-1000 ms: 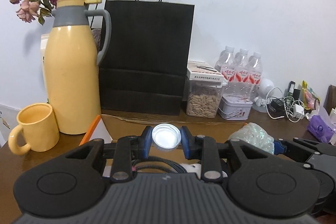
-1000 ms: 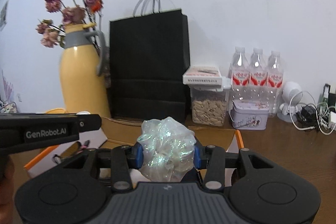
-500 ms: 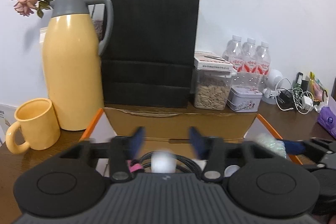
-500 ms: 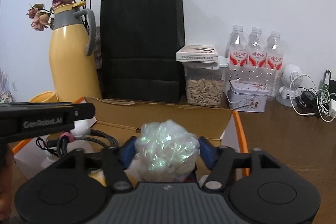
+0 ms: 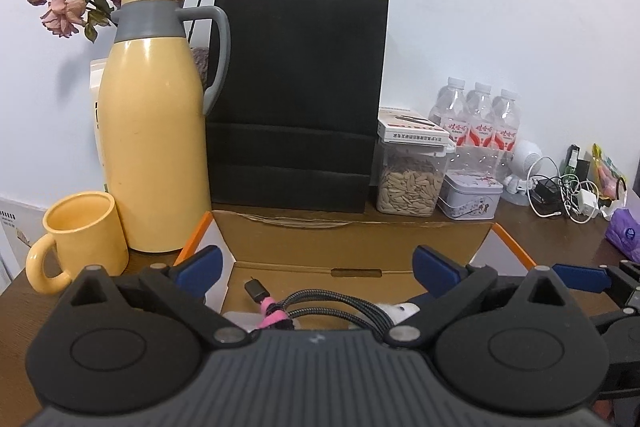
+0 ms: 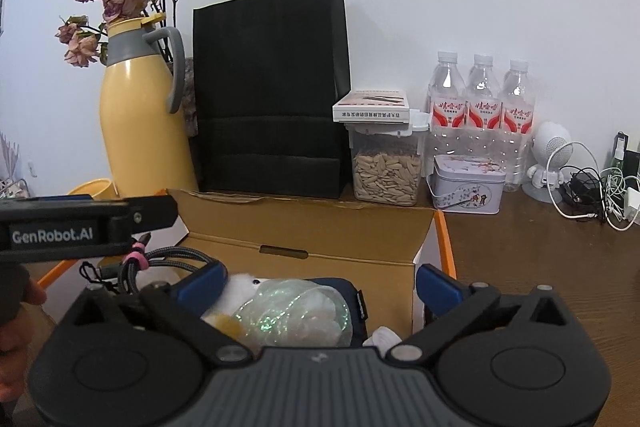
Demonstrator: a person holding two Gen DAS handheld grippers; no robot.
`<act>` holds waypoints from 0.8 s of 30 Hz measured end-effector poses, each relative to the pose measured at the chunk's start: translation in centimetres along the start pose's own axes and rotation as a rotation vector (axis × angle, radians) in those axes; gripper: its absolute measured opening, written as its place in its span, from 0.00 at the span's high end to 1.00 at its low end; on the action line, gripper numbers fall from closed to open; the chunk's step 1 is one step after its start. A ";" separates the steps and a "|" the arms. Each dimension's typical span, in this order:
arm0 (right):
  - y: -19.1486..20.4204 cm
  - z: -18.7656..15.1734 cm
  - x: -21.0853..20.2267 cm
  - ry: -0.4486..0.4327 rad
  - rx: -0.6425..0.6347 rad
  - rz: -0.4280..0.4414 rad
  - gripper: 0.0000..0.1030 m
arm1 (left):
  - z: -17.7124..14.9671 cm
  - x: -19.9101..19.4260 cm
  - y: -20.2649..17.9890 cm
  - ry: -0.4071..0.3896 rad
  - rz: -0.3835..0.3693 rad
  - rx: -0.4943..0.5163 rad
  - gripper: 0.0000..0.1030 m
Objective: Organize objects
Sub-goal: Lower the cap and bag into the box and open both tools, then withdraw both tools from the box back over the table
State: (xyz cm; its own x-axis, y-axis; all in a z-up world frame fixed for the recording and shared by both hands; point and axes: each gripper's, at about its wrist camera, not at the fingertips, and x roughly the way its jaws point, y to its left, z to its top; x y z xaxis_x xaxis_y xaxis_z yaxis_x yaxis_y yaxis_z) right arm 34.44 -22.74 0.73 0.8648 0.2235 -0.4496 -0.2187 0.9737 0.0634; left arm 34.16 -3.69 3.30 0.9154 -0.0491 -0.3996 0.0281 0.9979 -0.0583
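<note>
2 grippers' jaws opening, apparently gripping nothing

- A plain white wall (image 5: 500, 7) rises directly behind the black paper bag (image 5: 296, 99).
- A dark brown wooden table (image 6: 540, 247) extends right of the bag.
- Soft, even light; faint shadows beside the bag.

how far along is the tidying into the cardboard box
Done: the braided black cable, iridescent crinkly plastic bundle and white plush toy lie inside the open cardboard box. In hand: nothing; the left tongs and right tongs are opening, pads clear of everything. Left: possibly the tangled chargers on the table.
</note>
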 end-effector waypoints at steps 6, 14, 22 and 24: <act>0.1 0.0 -1.8 -0.029 -0.015 -0.002 0.00 | 0.1 -2.0 0.2 -0.033 -0.021 0.008 0.00; 1.1 -0.5 -5.7 -0.103 -0.053 -0.010 0.00 | -0.1 -6.2 1.2 -0.101 -0.018 -0.018 0.00; 2.6 -2.7 -9.0 -0.099 -0.093 0.000 0.00 | -1.8 -9.6 2.1 -0.086 -0.014 -0.006 0.00; 2.7 -3.4 -9.8 -0.089 -0.097 0.000 0.00 | -2.3 -10.3 2.5 -0.072 -0.010 -0.011 0.00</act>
State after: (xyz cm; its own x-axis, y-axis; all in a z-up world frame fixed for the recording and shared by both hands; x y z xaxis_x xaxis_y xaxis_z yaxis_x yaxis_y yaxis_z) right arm 23.81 -22.44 2.26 0.9004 0.2307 -0.3689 -0.2577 0.9659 -0.0250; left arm 23.83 -0.81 5.14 0.9415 -0.0551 -0.3326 0.0331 0.9969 -0.0716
